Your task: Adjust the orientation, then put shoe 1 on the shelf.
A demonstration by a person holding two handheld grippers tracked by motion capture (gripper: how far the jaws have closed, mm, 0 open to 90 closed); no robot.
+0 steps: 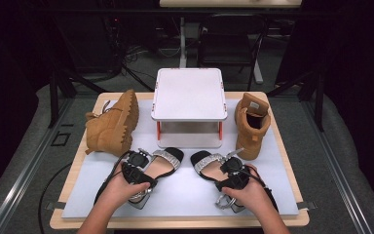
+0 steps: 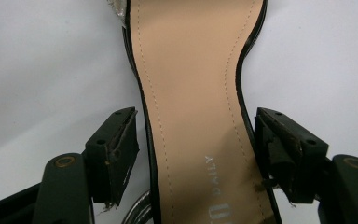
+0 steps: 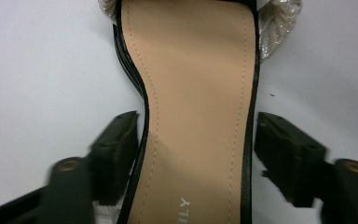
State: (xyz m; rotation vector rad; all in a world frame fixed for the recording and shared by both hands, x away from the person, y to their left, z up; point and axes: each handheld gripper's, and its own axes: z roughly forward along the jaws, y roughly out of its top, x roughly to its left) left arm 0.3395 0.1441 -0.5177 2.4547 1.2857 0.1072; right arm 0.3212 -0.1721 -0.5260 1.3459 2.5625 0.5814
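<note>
Sandals lie between both pairs of jaws. In the left gripper view the left sandal [image 2: 193, 107] runs up between the left gripper [image 2: 196, 154]'s spread jaws, each jaw standing just beside an edge of its tan insole, with a narrow gap on either side. The right gripper [image 3: 196, 154] straddles the right sandal [image 3: 198, 102] the same way, jaws open and not pressing it. Silver toe straps [image 3: 275, 28] lie ahead of the jaws. Both sandals rest on the white mat [image 1: 185, 192]. Farther ahead stands a small white stand [image 1: 189, 93], with one tan boot [image 1: 113, 124] tipped on its side to the left and another boot [image 1: 251, 124] upright to the right.
</note>
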